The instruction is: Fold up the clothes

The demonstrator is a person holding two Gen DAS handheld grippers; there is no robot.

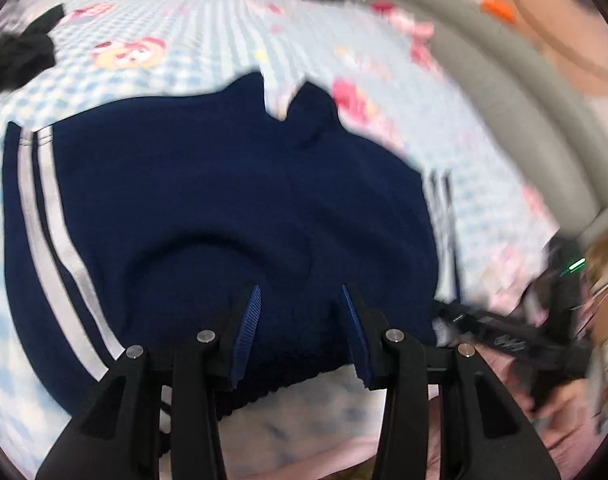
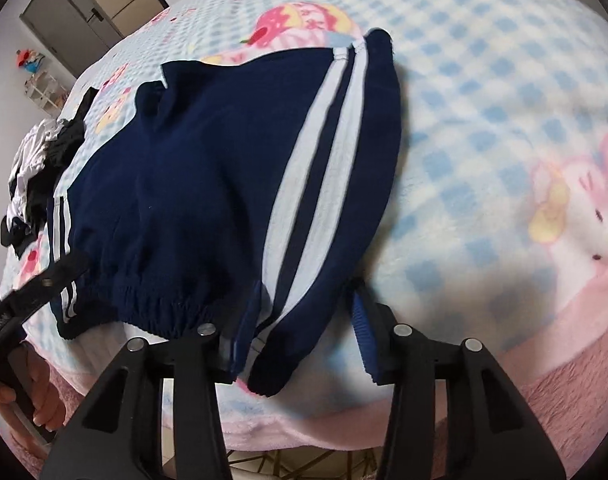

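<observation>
Navy shorts (image 1: 207, 208) with two white side stripes lie flat on a bed, elastic waistband toward me. My left gripper (image 1: 301, 300) hovers over the middle of the waistband, its blue pads apart and the cloth lying beneath them. In the right wrist view the striped waistband corner of the shorts (image 2: 207, 184) lies between the fingers of my right gripper (image 2: 306, 292). It covers the left pad, and the right pad (image 2: 362, 332) stands clear of the cloth. A black finger (image 2: 59, 272) of the left gripper rests at the other waistband corner.
A blue-and-white checked blanket (image 2: 484, 100) with pink cartoon prints covers the bed. A heap of black and white clothes (image 2: 35, 176) lies at its far left, with a black garment (image 1: 19, 56) in the left wrist view. A grey padded edge (image 1: 504, 100) runs along the right.
</observation>
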